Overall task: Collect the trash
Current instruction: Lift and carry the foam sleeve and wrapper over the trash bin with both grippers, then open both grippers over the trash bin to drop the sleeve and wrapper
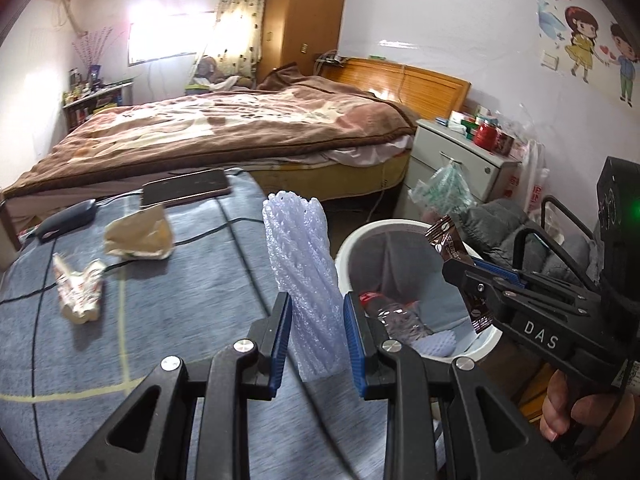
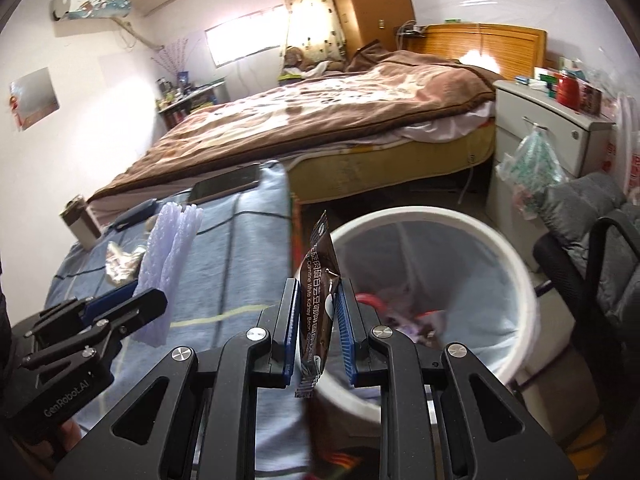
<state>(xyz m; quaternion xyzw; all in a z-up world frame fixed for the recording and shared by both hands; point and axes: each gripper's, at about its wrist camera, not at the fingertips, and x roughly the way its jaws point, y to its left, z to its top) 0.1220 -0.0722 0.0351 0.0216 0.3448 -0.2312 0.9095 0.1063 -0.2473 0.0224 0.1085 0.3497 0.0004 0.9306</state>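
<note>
My left gripper (image 1: pixel 316 304) is shut on a white foam fruit net (image 1: pixel 300 264), held upright just left of the white trash bin (image 1: pixel 404 226). My right gripper (image 2: pixel 318 292) is shut on a brown snack wrapper (image 2: pixel 322 280), which stands at the bin's (image 2: pixel 516 264) near left rim. The bin is lined with a bag and holds a crushed clear bottle (image 1: pixel 394 316) and other scraps. In the left wrist view the right gripper (image 1: pixel 460 268) hangs over the bin with the wrapper (image 1: pixel 448 240). The foam net (image 2: pixel 168 256) also shows at the left in the right wrist view.
On the blue-grey checked cover (image 1: pixel 168 320) lie a crumpled brown paper (image 1: pixel 140 234), a crumpled white wrapper (image 1: pixel 78 288), a phone (image 1: pixel 186 192) and a dark mouse-like object (image 1: pixel 68 216). A bed (image 1: pixel 224 128), a white nightstand (image 1: pixel 456 160) and a black chair (image 2: pixel 592 248) surround the bin.
</note>
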